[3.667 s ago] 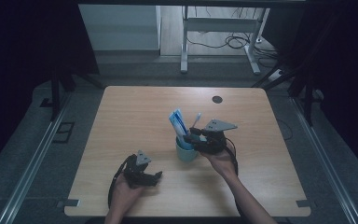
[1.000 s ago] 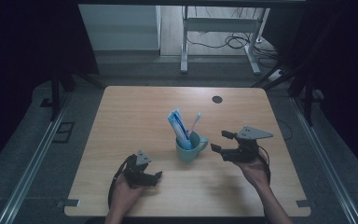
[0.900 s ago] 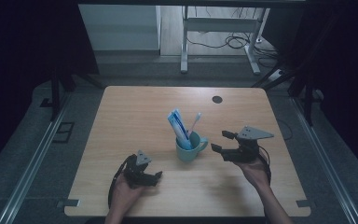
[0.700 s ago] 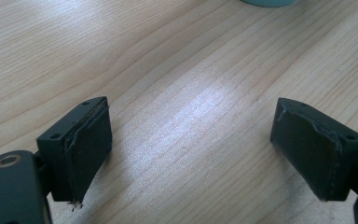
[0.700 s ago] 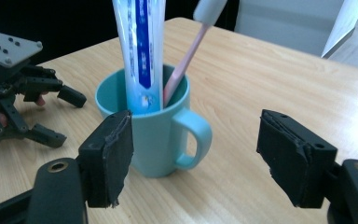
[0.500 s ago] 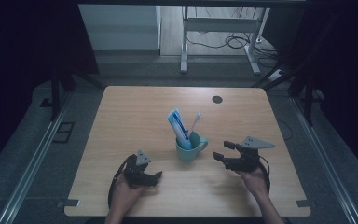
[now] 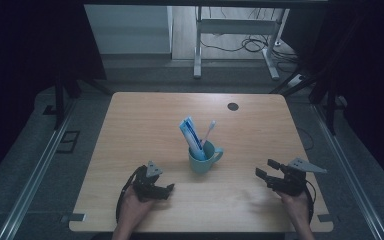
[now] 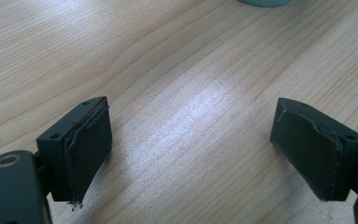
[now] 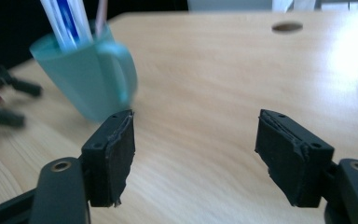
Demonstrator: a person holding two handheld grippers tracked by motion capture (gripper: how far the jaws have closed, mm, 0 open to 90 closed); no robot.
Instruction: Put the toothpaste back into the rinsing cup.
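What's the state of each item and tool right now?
Mug: upright on the table, handle toward the right tool.
Toothpaste tube: standing in the mug, leaning.
Toothbrush: standing in the mug.
Left tool: open, empty, low over the table.
Right tool: open, empty, apart from the mug.

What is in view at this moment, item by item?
Mug: one, teal, upright near the table's middle, handle toward the person's right.
Toothpaste tube: one, blue and white, standing in the mug.
Toothbrush: one, pale, leaning in the mug.
Table: one, light wood, with a dark round hole near its far edge.
Left claw: black, open, near edge, left of the mug.
Right claw: black, open, near edge, right of the mug.
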